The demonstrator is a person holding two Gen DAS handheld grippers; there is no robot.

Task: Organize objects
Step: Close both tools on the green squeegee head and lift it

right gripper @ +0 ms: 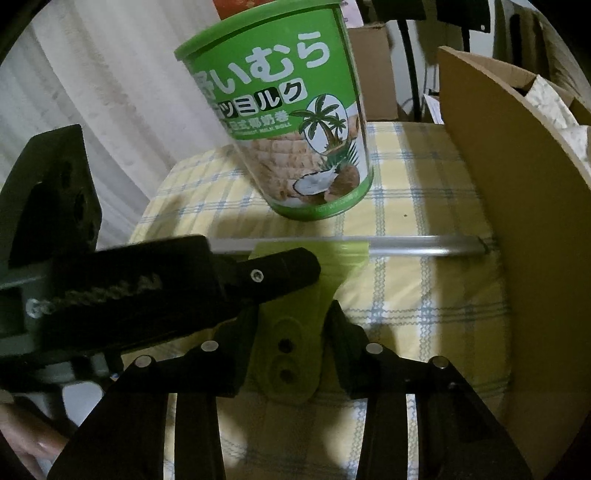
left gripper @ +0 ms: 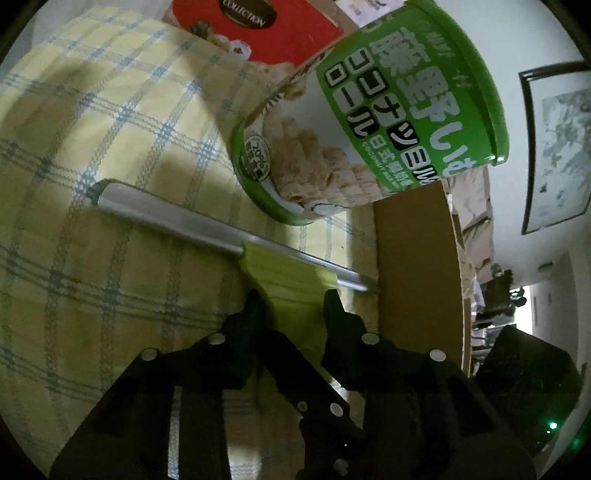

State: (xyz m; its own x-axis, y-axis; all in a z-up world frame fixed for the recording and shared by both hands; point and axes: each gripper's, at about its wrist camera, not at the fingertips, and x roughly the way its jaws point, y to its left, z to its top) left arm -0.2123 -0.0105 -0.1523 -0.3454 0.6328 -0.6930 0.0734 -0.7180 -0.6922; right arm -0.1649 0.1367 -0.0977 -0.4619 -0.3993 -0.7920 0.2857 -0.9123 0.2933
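Note:
A squeegee lies on the yellow plaid cloth (left gripper: 110, 155), its silver blade bar (left gripper: 166, 216) crosswise and its lime-green handle (left gripper: 291, 280) pointing back at me. My left gripper (left gripper: 293, 301) is shut on the handle just behind the bar. In the right wrist view the same handle (right gripper: 288, 354) sits between the fingers of my right gripper (right gripper: 291, 314), which press on its sides lower down. A finger (right gripper: 280, 271) of the left gripper reaches in from the left and lies over the handle's upper part. The bar (right gripper: 424, 247) runs right toward the cardboard.
A tall green snack can (left gripper: 369, 122) (right gripper: 295, 140) stands on the cloth just beyond the bar. An open cardboard box (left gripper: 417, 277) (right gripper: 498, 184) borders the cloth on the right. A red box (left gripper: 280, 33) lies behind the can. A white curtain (right gripper: 92, 81) hangs at the left.

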